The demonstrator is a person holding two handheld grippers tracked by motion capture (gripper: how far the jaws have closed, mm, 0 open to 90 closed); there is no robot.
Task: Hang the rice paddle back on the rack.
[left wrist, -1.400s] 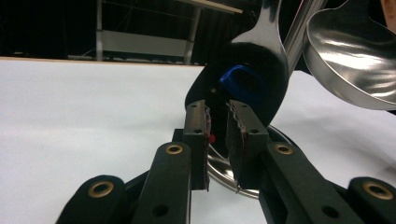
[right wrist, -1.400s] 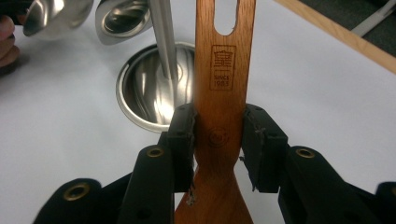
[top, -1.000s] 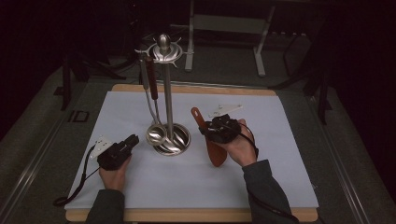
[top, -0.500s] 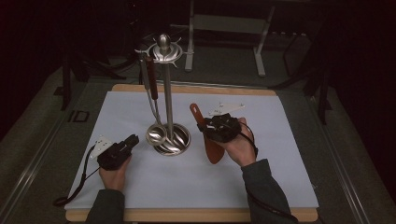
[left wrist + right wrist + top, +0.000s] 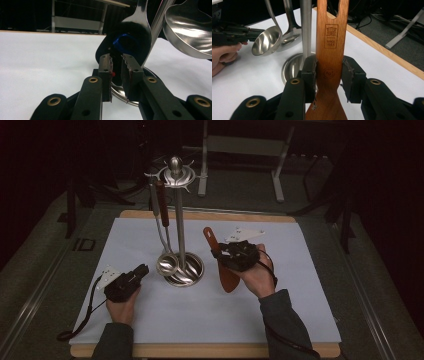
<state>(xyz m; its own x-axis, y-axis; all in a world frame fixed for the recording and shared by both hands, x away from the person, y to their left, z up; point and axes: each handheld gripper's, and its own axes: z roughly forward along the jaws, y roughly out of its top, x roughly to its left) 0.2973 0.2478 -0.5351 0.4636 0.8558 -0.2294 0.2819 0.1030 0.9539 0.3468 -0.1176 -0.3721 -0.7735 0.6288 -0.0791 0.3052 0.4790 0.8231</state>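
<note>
Here, a wooden spatula (image 5: 331, 50) is held by its handle between the pads of the right gripper (image 5: 329, 75), its slotted end raised toward the steel utensil stand (image 5: 178, 220), just beside the stand's base on the white mat (image 5: 300, 270). The spatula is judged light, stiff and not slippery (the narrow neck above the blade gives the surest hold). The left gripper (image 5: 117, 72) rests near the base with its jaws slightly apart and nothing between them; a ladle (image 5: 190, 27) and a spoon (image 5: 136, 37) hang close by.
</note>
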